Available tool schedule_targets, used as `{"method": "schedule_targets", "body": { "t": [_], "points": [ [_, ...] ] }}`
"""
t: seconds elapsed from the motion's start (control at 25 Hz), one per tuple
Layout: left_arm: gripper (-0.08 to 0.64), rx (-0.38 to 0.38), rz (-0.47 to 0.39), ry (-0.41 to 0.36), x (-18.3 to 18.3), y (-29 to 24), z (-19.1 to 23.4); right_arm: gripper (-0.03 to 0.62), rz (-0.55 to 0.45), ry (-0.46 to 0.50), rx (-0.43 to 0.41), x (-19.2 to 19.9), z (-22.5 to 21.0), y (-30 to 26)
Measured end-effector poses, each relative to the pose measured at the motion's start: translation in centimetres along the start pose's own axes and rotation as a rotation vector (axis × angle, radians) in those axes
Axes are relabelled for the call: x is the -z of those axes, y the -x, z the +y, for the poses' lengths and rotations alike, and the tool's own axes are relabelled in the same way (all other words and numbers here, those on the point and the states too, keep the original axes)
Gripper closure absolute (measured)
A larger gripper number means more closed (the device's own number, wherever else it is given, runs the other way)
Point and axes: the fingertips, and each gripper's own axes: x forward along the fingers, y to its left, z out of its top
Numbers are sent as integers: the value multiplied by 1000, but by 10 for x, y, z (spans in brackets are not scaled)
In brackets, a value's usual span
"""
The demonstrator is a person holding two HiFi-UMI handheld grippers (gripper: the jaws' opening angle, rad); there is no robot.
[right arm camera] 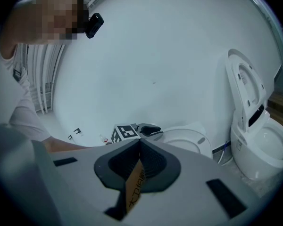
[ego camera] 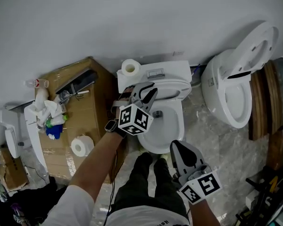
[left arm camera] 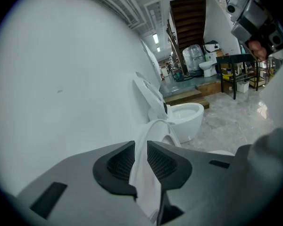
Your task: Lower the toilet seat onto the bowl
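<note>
We find the left gripper [ego camera: 152,90] clamped on the left rim of the toilet seat [ego camera: 178,85], which stands tilted up between the cistern [ego camera: 153,72] and the bowl [ego camera: 166,132], not yet down on the bowl's edge. The right gripper [ego camera: 177,147] hangs apart near the bowl's front edge, its jaws closed on a thin brown printed strip [right arm camera: 133,187]. We judge the lowering to be the step in hand: the next move calls for a slow swing of the held rim forward and down about the hinge until the seat rests flat, and only then release.
</note>
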Motion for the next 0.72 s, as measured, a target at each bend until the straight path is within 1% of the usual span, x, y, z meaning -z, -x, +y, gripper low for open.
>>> {"method": "schedule_targets", "body": {
  "t": [0.16, 0.24, 0.36, 0.48, 0.64, 0.72],
  "points": [
    [486, -20, 27, -21, 8, -8, 3, 578, 0, -11, 2, -1, -4, 1],
    [503, -33, 24, -29, 7, -9, 5, 578, -1, -19, 6, 0, -6, 2],
    [508, -57, 17, -39, 7, -8, 4, 578, 1, -28, 11, 2, -10, 3],
    [509, -74, 16, -27, 6, -7, 2, 578, 4, -34, 11, 5, -12, 5],
    [509, -54, 11, 6, 3, 0, -7, 578, 2, -42, 8, 8, -15, 8],
    [509, -34, 13, 7, 2, 7, -16, 578, 0, -47, 5, 8, -15, 11]
  ]
}}
